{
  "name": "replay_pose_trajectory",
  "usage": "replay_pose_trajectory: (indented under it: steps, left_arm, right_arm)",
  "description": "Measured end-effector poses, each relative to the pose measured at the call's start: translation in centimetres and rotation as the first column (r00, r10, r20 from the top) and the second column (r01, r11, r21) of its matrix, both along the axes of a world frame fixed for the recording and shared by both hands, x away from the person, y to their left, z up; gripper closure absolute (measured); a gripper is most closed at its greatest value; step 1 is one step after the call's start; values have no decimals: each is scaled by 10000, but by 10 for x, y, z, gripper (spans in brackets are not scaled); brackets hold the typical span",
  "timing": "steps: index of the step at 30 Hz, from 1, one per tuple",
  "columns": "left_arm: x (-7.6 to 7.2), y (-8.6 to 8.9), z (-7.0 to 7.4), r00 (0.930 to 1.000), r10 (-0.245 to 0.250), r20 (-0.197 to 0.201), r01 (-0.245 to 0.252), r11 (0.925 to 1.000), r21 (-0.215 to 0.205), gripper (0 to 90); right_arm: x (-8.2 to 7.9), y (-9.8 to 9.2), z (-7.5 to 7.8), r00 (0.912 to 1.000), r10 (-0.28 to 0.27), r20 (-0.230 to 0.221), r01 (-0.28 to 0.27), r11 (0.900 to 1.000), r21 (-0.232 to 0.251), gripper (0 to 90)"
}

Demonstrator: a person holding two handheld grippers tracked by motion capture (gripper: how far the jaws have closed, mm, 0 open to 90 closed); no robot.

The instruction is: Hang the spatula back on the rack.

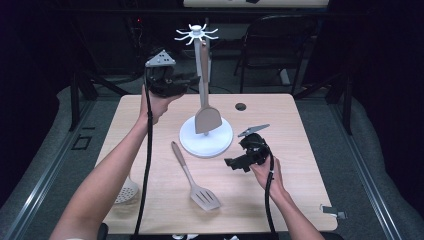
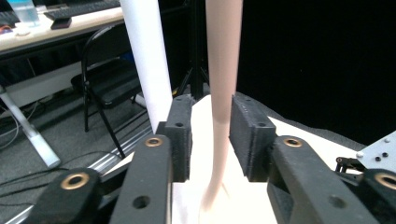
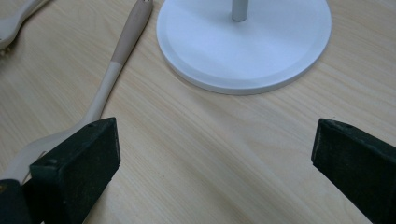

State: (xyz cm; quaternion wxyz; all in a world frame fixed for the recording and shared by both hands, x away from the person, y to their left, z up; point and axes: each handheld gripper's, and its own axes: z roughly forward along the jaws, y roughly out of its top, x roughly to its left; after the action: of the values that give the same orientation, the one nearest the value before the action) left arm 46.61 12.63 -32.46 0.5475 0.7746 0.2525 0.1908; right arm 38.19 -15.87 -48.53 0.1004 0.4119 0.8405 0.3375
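A white utensil stand with a hook crown rises at the middle of the table. A beige-handled spatula hangs from one hook, blade down over the base. My left gripper is raised beside the post, its jaws on either side of the spatula handle. The handle lies against one pad, with a gap to the other, so the gripper is open. My right gripper hovers low by the stand's base, wide open with nothing in it. A slotted turner lies on the table, its handle left of my right jaws.
A pale skimmer lies at the table's left edge, under the left forearm. A dark round hole sits in the tabletop behind the stand. A folding chair stands beyond the far edge. A small grey clip rests near the front right corner.
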Motion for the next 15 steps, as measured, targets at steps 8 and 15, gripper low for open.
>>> replay_pose_trajectory:
  steps: [8, 15]
  left_arm:
    - [-4, 1, 9, 9992, 284, 265, -286, 9995, 90, 876]
    - [-11, -4, 21, 9973, 319, 655, -331, 9993, 179, 899]
  right_arm:
    - [2, -1, -1, 9999, -7, -111, 6, 10000, -65, 15]
    - [2, 0, -2, 9999, 39, -118, -41, 9998, -186, 23]
